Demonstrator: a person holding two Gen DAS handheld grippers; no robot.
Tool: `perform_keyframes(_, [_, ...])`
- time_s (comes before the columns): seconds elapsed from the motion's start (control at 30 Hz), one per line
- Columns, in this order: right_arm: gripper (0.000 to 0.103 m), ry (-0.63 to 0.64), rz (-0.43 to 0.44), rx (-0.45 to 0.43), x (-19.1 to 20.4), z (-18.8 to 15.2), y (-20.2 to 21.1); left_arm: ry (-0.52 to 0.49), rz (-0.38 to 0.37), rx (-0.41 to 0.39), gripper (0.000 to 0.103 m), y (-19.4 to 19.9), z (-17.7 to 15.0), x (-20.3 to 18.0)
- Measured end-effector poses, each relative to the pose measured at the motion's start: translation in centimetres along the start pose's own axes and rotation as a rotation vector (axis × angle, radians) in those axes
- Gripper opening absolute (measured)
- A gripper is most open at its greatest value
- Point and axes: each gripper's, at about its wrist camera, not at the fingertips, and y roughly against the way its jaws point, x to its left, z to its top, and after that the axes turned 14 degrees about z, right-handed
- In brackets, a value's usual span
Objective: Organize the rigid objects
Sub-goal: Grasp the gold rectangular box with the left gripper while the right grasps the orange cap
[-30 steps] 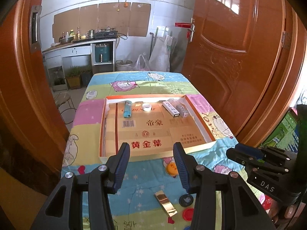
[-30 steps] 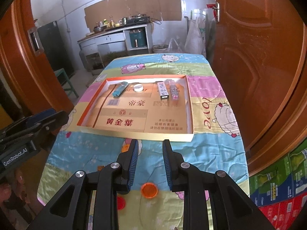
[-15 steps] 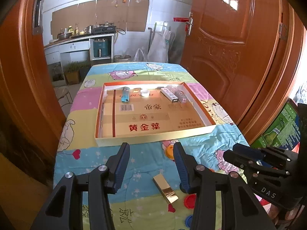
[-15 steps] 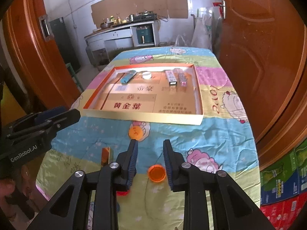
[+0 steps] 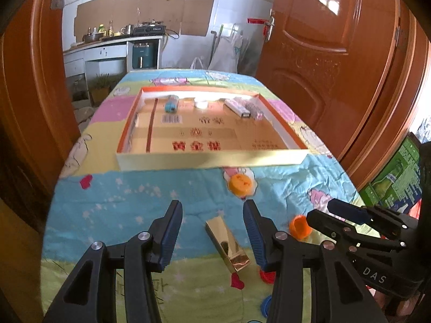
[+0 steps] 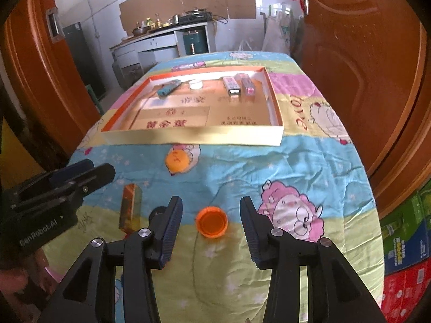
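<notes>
Right wrist view: right gripper [image 6: 211,224] hangs above the cartoon-print bedcloth [image 6: 282,167], jaws opening, nothing pinched; an orange bottle cap [image 6: 211,222] lies open side up on the cloth in the gap btwn them, clear of both pads. Just left of it a gold rectangular box [image 6: 130,206] lies flat. Left gripper [image 5: 212,231] stands wide, empty, with that gold box [image 5: 227,243] on the cloth btwn its fingers (not touched). Farther off, a second orange cap [image 6: 179,160] sits near the front wall of a shallow cardboard tray [image 6: 194,136]. At the tray's back: blue lighter [image 6: 168,88], small white cap [image 6: 195,84], two slim boxes [image 6: 231,85].
</notes>
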Motion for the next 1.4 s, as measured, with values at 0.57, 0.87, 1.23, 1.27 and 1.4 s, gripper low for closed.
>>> perform_keyframes(0.57, [0.046, -0.035, 0.024, 0.009, -1.9, -1.7, -0.8, 0.048, 0.086, 0.074, 0.047, -3.2, -2.5, -2.0])
perform_keyframes(0.87, [0.046, -0.043, 0.056, 0.018, -2.3, -2.3, -1.1, 0.024, 0.057, 0.068, 0.025, -2.9, -3.6, -2.1])
perform_keyframes(1.23, [0.046, -0.005, 0.066, 0.045, -1.3, -2.6, -2.1, 0.002, 0.030, 0.048, 0.018, -2.2, -4.1, -1.9])
perform_keyframes(1.27, [0.046, 0.000, 0.060, 0.049, -1.2, -2.6, -2.2, 0.005, 0.030, 0.048, 0.018, -2.2, -4.0, -1.8])
perform_keyframes(1.4, [0.046, 0.032, 0.029, 0.052, -0.8, -2.7, -2.6, 0.012, 0.033, 0.041, 0.018, -1.9, -3.8, -1.4])
